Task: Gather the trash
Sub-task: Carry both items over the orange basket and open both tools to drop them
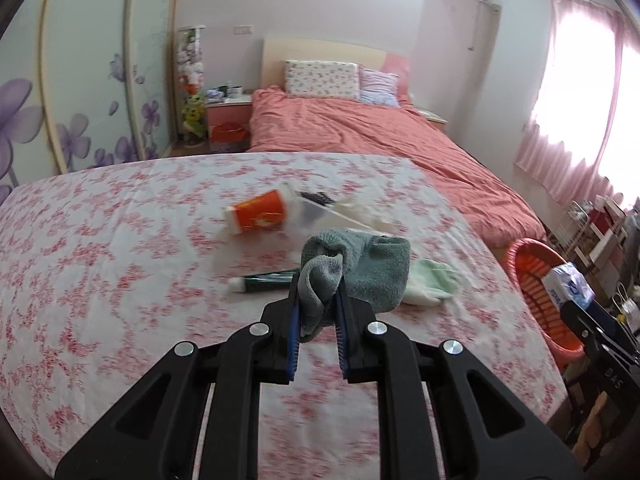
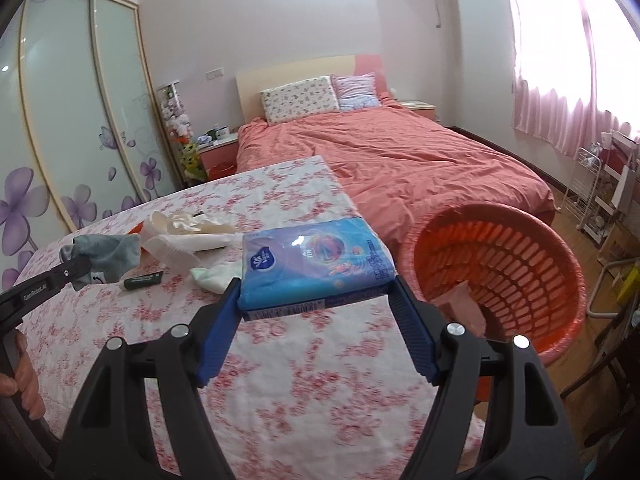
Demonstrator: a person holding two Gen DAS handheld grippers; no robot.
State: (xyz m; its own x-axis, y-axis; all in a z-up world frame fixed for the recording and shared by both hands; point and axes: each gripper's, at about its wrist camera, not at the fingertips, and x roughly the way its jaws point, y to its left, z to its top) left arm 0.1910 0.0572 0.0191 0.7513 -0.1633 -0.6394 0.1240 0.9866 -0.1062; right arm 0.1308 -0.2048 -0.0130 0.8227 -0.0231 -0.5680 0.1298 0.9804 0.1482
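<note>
My left gripper is shut on a grey-green sock and holds it above the floral table; it shows too in the right wrist view. My right gripper is shut on a blue tissue pack, held over the table's right edge beside the orange basket. The pack and basket also show at the right of the left wrist view. On the table lie an orange paper cup, a dark tube, a pale green glove, white plastic cups and a cream glove.
A pink block lies inside the basket. A bed with a coral duvet stands behind the table. A wardrobe with purple flowers is at the left. A white rack and clutter stand at the right under the window.
</note>
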